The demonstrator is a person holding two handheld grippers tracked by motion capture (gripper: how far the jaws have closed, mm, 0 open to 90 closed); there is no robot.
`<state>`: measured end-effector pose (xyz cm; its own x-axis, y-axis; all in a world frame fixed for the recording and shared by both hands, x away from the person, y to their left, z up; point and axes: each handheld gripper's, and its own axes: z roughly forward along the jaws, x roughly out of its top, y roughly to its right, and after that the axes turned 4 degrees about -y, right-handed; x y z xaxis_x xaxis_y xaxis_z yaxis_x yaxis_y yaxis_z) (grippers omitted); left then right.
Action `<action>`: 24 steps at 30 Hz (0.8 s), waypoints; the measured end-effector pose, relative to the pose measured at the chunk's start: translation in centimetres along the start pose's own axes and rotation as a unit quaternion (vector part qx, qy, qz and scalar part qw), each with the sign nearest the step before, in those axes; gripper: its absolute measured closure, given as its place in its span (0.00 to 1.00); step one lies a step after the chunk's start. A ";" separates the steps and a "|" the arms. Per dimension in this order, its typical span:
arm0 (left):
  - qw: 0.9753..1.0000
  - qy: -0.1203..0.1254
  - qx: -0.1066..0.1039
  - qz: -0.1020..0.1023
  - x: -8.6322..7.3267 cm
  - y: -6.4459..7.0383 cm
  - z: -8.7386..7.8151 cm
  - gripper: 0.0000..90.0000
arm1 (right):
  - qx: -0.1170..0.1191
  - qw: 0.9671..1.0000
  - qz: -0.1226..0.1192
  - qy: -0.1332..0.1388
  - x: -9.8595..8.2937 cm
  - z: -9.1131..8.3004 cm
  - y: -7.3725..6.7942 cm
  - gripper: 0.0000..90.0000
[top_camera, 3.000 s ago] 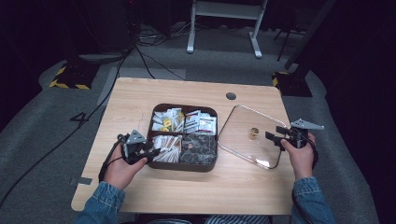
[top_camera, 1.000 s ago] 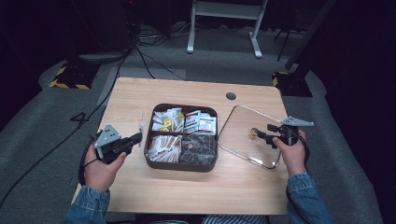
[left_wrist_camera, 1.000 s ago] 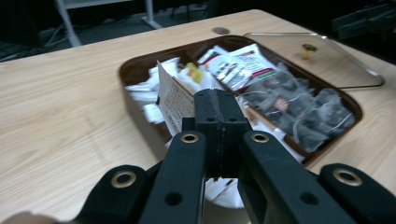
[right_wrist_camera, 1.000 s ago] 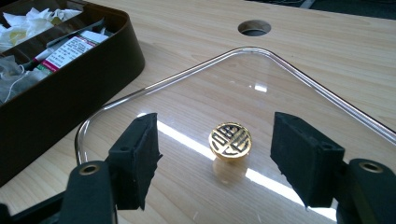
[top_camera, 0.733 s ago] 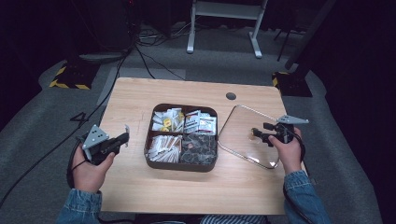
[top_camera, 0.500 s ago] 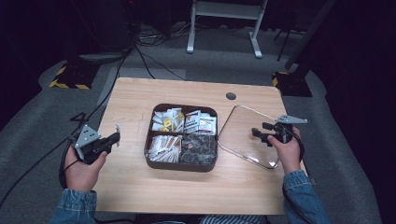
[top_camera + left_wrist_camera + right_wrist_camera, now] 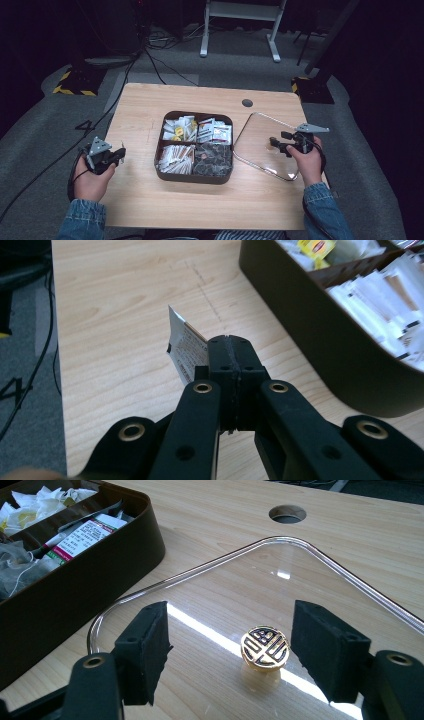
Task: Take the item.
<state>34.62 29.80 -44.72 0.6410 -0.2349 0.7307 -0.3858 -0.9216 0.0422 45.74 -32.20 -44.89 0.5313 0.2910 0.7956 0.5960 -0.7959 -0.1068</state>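
A dark brown box (image 7: pixel 192 176) with four compartments of sachets and tea bags sits mid-table. Its clear glass lid (image 7: pixel 257 131) lies flat to the right, with a gold knob (image 7: pixel 265 647) on top. My right gripper (image 7: pixel 274 145) stands open over the lid, its jaws on either side of the knob (image 7: pixel 272 145) without touching it. My left gripper (image 7: pixel 120 154) is at the table's left edge, shut on a white printed sachet (image 7: pixel 185 347) that sticks out past the jaws (image 7: pixel 230 342). The box's wall (image 7: pixel 320 335) is to the right in the left gripper view.
A round cable hole (image 7: pixel 247 103) pierces the table behind the lid. Bare wood (image 7: pixel 145 110) stretches left of the box. Cables (image 7: pixel 150 55) and a white stand (image 7: pixel 240 25) are on the grey floor beyond the table.
My left gripper has drawn back from the box's lower left compartment to the table's left edge, carrying the sachet. My right gripper shifted slightly left over the lid.
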 end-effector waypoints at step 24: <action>0.998 -0.039 -0.031 -0.038 -1.6 -0.8 3.1 0.73 | 0.003 1.000 -0.001 -0.004 0.0 0.1 -0.1 0.36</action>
<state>35.92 29.92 -48.08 0.7190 -0.1908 0.6683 -0.3730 -0.9173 0.1394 45.75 -32.03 -44.97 0.5343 0.2967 0.7915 0.6003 -0.7924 -0.1082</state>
